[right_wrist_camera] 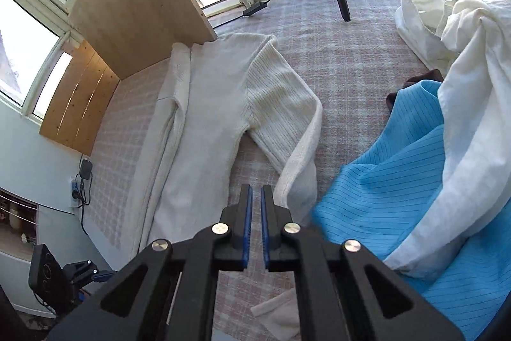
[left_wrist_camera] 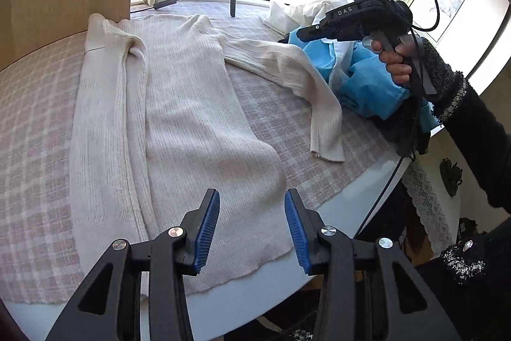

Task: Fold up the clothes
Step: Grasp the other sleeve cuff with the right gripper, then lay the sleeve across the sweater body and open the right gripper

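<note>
On the checked cloth (left_wrist_camera: 287, 123) covering the desk (left_wrist_camera: 348, 206), your cream ribbed sweater (left_wrist_camera: 191, 104) lies flat, one sleeve already folded lengthwise over the body, the other sleeve (left_wrist_camera: 293, 75) stretched out toward the blue striped garment (right_wrist_camera: 399, 168) and the crumpled white garment (right_wrist_camera: 466, 59). Your left hand-held gripper (left_wrist_camera: 252, 229) hangs above the sweater's hem, fingers spread wide and empty. Your right hand-held gripper (right_wrist_camera: 256, 229) sits beside the outstretched sleeve, its blue pads (right_wrist_camera: 247, 226) nearly pressed together, a thin gap between them, pinching nothing
</note>
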`<control>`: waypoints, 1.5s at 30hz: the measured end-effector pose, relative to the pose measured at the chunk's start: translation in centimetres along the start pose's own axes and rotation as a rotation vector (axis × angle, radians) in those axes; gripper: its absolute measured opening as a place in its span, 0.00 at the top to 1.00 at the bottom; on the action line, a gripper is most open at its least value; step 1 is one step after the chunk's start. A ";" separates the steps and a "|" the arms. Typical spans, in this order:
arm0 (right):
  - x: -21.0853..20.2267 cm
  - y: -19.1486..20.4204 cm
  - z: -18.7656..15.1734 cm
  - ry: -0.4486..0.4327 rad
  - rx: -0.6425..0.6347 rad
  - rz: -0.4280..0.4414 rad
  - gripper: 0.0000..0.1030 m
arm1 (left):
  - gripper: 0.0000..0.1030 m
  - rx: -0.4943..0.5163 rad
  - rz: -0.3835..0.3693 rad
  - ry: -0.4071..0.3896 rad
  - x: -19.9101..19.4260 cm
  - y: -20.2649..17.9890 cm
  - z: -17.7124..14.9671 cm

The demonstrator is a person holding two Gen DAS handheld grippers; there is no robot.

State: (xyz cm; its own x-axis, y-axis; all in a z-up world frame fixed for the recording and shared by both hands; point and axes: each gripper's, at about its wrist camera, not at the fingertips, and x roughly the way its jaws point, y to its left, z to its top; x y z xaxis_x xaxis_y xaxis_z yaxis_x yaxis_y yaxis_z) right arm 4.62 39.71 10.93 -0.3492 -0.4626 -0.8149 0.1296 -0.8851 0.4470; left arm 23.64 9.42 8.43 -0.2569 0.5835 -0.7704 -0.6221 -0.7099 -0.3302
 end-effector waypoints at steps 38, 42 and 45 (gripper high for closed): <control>5.9 3.4 5.1 0.200 -0.198 -0.061 0.67 | 0.60 -0.097 0.198 -0.099 3.7 -2.2 2.0; 8.2 -0.7 5.0 0.251 -0.087 0.022 0.67 | 0.57 -0.028 0.237 -0.068 6.7 -1.9 6.2; 9.2 -2.5 4.8 0.259 -0.026 0.056 0.67 | 0.57 0.040 0.264 -0.025 10.2 -2.0 9.5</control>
State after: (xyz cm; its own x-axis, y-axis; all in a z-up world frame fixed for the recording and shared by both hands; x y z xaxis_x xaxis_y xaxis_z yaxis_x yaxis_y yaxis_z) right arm -3.35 37.93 4.12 -0.0920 -0.5053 -0.8580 0.1674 -0.8573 0.4869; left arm 15.19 20.56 6.42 -0.4324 0.3898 -0.8131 -0.5593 -0.8232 -0.0972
